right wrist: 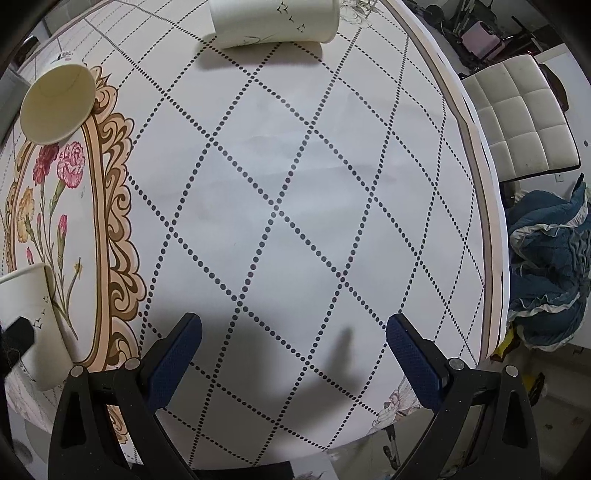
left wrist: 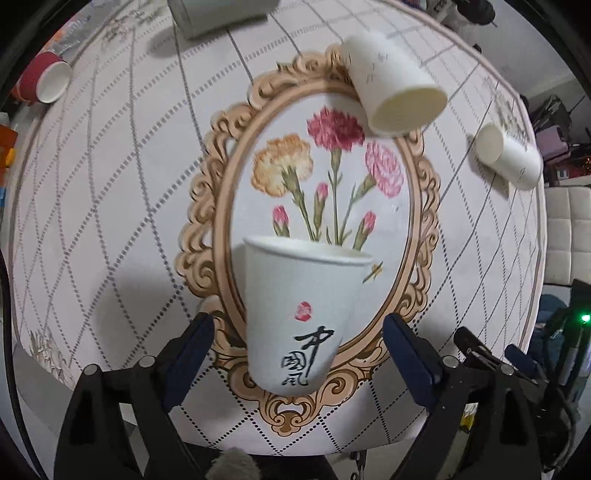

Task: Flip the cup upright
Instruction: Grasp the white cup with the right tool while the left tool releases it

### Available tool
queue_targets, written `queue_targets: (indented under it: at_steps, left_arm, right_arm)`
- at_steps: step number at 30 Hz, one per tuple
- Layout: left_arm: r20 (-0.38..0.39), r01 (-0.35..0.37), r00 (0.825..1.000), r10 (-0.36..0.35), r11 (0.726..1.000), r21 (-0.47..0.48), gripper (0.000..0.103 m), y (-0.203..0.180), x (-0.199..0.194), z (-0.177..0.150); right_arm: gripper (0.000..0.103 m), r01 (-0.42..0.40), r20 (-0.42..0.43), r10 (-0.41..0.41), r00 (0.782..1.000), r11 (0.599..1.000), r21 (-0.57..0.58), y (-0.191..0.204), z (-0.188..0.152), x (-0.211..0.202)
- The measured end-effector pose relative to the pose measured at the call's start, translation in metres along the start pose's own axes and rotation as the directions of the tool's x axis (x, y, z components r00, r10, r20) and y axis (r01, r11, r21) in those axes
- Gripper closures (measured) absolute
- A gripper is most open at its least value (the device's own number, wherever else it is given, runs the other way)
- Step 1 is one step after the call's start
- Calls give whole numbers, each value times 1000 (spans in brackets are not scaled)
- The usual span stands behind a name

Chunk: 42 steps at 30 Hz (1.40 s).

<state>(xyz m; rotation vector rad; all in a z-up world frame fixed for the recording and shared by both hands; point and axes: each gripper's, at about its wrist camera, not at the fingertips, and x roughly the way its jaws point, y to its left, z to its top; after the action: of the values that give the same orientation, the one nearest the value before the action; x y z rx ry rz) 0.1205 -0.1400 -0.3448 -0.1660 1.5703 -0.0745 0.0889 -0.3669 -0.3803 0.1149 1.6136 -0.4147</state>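
Observation:
A white paper cup with black calligraphy and a red seal (left wrist: pixel 299 317) stands upright on the table's flower medallion. My left gripper (left wrist: pixel 297 343) is open, its blue pads on either side of the cup's lower half with gaps on both sides. The same cup shows at the left edge of the right wrist view (right wrist: pixel 27 317). My right gripper (right wrist: pixel 293 339) is open and empty over bare tablecloth. A plain white cup (left wrist: pixel 395 85) lies on its side beyond the medallion; it also shows in the right wrist view (right wrist: pixel 57 103).
More cups lie on their sides: one at the right (left wrist: pixel 508 155), one at the far edge (left wrist: pixel 218 14), a red one at the left (left wrist: pixel 46 77), and a bird-print cup (right wrist: pixel 275 22). The table edge (right wrist: pixel 491 236) runs on the right, with a white chair (right wrist: pixel 517 118) and blue fabric (right wrist: pixel 546 277) beyond.

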Motion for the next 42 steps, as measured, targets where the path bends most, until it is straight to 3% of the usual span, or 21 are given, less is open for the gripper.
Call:
queue_targets:
  at_steps: [4,8,11,16,23,25,34,42]
  left_arm:
    - [73,-18,997,17,1000,26,0,7,-29,2]
    - [172,-125,979,110,989,77,0,24,-63,1]
    - [248,-218,950,190,972,92,0,44,-83,-2]
    - [270,-358,907,324,930,85,0,84,-90,-4]
    - [205,-319,931,301,946,59,0,129,-66,-2]
    - [190,-317,934,302,947,55,0,135,-57,-2]
    - [116,-325,941,317,944,62,0,163,-27,-5]
    - [89,-331,942,324,941,70,0,177,-21,-3]
  right_arm:
    - [2,-14,7,14,1000,1000,9,-1,0,-9]
    - [2,-33,16,33,999,999,3,5,-3,-24]
    - [2,-57,28,57,998,998,-12,14,-8,-40]
    - [2,-113,39,115,993,992,-63,43,-16,-69]
    - [2,-164,23,171,985,970,-181,110,-30,-93]
    - [10,-169,9,175,985,964,-204,127,-31,-94]
    - [21,-152,-58,142,988,953,-261,185,-17,-71]
    - [37,-139,-95,117,989,953,-270,208,-15,-59]
